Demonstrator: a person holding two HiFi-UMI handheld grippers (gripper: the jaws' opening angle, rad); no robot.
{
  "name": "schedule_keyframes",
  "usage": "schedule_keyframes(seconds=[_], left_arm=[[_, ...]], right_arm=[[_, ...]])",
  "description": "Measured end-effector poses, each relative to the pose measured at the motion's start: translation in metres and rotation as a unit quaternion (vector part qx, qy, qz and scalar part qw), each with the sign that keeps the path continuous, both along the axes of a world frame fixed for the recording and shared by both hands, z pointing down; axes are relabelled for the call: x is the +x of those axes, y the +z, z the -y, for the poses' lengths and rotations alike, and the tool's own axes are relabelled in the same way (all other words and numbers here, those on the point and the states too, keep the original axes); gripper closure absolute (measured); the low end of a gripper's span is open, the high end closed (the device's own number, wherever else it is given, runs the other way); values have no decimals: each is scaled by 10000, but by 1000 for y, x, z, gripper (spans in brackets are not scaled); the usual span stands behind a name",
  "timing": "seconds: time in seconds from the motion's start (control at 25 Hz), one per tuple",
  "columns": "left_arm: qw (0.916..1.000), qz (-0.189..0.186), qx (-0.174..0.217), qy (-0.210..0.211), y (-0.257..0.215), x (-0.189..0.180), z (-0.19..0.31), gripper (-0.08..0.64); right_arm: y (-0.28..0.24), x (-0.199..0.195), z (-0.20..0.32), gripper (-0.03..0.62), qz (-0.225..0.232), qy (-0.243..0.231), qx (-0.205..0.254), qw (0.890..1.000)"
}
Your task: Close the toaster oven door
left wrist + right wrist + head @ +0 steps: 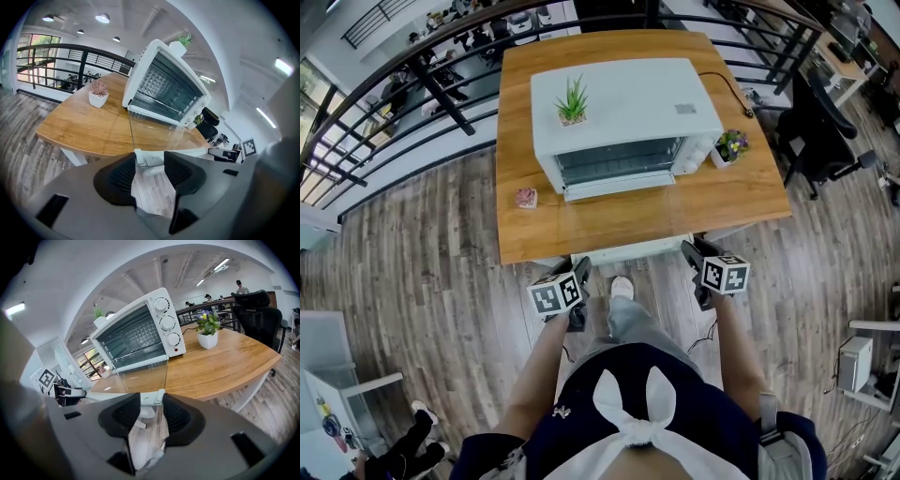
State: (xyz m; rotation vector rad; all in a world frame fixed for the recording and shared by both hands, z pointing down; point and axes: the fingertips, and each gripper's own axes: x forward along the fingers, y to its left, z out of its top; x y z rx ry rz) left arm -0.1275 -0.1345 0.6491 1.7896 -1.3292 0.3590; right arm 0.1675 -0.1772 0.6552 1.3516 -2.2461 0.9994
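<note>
A white toaster oven (623, 117) stands on the wooden table (750, 202). Its glass door (628, 211) lies open and flat, reaching toward me, and its white handle (633, 249) is at the table's front edge. My left gripper (578, 281) hangs just below the handle's left end, jaws open. The right gripper (694, 262) sits at the handle's right end, open too. In the left gripper view the handle (151, 161) shows just beyond the open gripper (149, 165). The right gripper view shows the handle (151, 399) the same way, past the gripper (151, 408).
A small green plant (572, 101) sits on top of the oven. A pink succulent pot (526, 198) stands left of the oven and a purple flower pot (731, 145) to its right. A black railing (412, 84) runs behind the table, and an office chair (820, 131) is at the right.
</note>
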Motion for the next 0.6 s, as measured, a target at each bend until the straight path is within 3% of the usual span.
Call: schedule_keyframes(seconds=[0.6], left_arm=[[9995, -182, 179, -187, -15, -2, 5, 359]], right_arm=[[-16, 0, 4, 431, 153, 56, 195, 9997]])
